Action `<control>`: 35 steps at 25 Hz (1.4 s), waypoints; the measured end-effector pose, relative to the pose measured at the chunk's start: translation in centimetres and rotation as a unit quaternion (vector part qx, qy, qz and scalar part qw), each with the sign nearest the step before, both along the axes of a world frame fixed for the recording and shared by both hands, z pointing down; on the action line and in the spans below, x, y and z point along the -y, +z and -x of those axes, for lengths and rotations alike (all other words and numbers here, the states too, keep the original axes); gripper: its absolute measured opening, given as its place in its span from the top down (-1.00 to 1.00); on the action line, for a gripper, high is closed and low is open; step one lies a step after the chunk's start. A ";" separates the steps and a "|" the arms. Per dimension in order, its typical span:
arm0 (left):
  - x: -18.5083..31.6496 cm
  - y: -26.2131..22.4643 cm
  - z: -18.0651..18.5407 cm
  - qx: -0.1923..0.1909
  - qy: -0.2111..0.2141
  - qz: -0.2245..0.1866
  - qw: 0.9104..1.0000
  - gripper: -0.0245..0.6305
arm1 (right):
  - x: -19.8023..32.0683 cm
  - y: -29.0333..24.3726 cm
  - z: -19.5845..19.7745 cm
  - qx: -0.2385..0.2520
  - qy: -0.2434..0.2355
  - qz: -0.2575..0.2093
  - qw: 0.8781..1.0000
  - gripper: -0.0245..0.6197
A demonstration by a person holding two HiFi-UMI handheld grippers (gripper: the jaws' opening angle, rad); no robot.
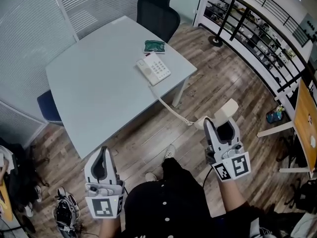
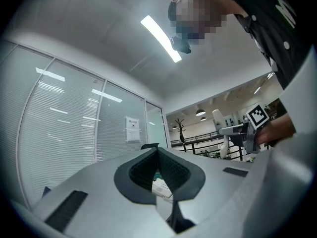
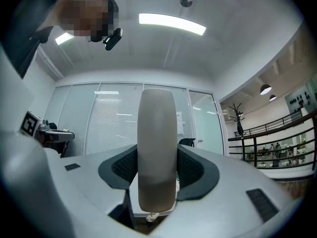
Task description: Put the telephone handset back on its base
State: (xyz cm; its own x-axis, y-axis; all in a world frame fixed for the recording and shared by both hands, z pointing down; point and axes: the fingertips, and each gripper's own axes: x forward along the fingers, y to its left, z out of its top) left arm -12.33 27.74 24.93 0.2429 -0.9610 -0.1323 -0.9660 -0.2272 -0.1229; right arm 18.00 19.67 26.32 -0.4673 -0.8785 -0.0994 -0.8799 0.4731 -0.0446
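Observation:
The white telephone base lies near the far right edge of the grey table. Its coiled cord hangs off the table edge and runs to the cream handset. My right gripper is shut on the handset, held in the air to the right of the table, over the wooden floor. In the right gripper view the handset stands upright between the dark pads. My left gripper hangs off the table's near edge, shut and holding nothing. Past its jaws I glimpse the telephone base.
A green packet lies just behind the base. A black office chair stands at the far end of the table and a blue chair at its left. Shelving with railings runs along the right, and a wooden board stands nearer.

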 end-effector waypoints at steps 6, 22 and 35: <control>3.8 0.7 -0.7 -0.003 -0.018 0.012 1.000 0.88 | 4.0 0.2 -0.8 -0.002 -0.013 0.000 1.000 0.21; 15.6 -0.5 -6.6 0.010 -0.043 0.017 0.999 0.88 | 16.8 0.3 -5.1 0.003 -0.052 0.009 0.999 0.22; 18.9 2.1 -7.3 0.006 -0.068 0.073 0.995 0.88 | 21.3 3.3 -4.4 0.008 -0.081 0.043 0.996 0.22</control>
